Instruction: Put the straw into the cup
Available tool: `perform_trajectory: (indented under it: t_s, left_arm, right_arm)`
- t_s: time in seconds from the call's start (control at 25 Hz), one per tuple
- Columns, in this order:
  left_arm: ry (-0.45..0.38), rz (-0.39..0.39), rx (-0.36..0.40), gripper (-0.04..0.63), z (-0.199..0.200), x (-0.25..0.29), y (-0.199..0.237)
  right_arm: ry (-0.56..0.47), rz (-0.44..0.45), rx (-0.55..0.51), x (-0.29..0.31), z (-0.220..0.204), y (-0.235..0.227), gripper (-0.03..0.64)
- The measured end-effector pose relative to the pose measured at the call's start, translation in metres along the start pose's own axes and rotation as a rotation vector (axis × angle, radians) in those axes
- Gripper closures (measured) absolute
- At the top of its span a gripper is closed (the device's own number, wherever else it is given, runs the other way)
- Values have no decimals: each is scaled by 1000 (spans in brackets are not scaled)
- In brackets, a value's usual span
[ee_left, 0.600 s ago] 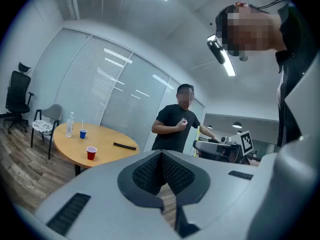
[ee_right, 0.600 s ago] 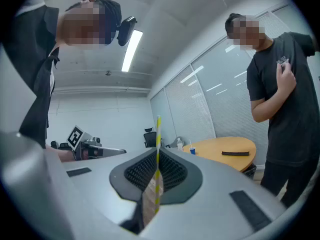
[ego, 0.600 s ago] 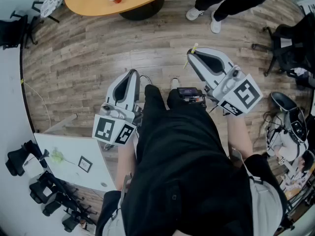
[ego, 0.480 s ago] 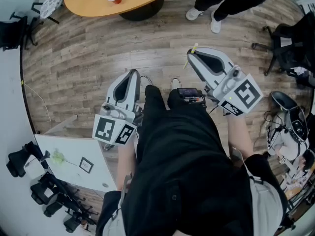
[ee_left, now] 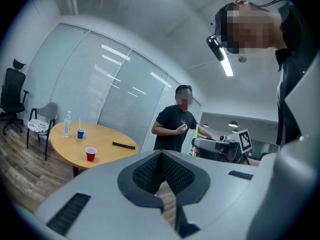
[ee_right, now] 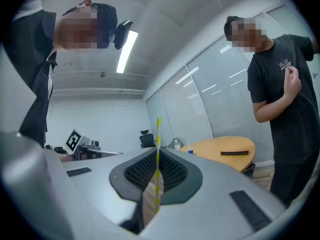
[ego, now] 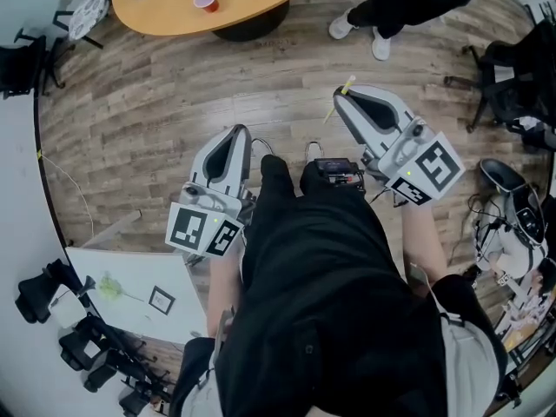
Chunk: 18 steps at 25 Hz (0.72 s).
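Observation:
A red cup (ego: 206, 0) stands on the round wooden table (ego: 243, 3) at the far side of the room; it also shows in the left gripper view, red cup (ee_left: 91, 154). My right gripper (ego: 344, 102) is held level in the air, shut on a yellow-and-white striped straw (ee_right: 158, 169) that stands upright between its pads and pokes out as the straw (ego: 341, 95). My left gripper (ego: 235, 135) hangs beside it, shut with nothing in it (ee_left: 161, 154). Both are well short of the table.
A blue cup (ee_left: 80, 133) with a straw, a water bottle (ee_left: 67, 124) and a black bar (ee_left: 123, 145) share the table. A person (ee_right: 280, 109) stands beside it, shoes (ego: 356, 24) on the wood floor. Office chairs (ego: 512, 68) stand right, a white board (ego: 130, 289) and camera gear lower left.
The floor and the white board have slid slightly down the head view. Both grippers keep their pose, and the straw stays in the right one.

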<state>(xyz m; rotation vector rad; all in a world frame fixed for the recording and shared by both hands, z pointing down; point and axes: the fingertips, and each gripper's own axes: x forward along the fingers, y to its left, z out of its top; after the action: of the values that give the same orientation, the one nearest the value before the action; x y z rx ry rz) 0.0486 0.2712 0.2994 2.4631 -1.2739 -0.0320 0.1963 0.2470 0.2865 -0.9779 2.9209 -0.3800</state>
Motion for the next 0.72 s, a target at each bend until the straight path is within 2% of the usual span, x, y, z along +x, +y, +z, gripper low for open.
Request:
perform_trajectory:
  t_s: [0.32,0.72]
  left_arm:
    - [-7,-37,20,583,21,-6,36]
    - [-13,-55,20,583,43,-21,106]
  right_arm:
    - [-6,-52,-11,37,10,8,591]
    - [-4,-103,-30,106,21,21,591]
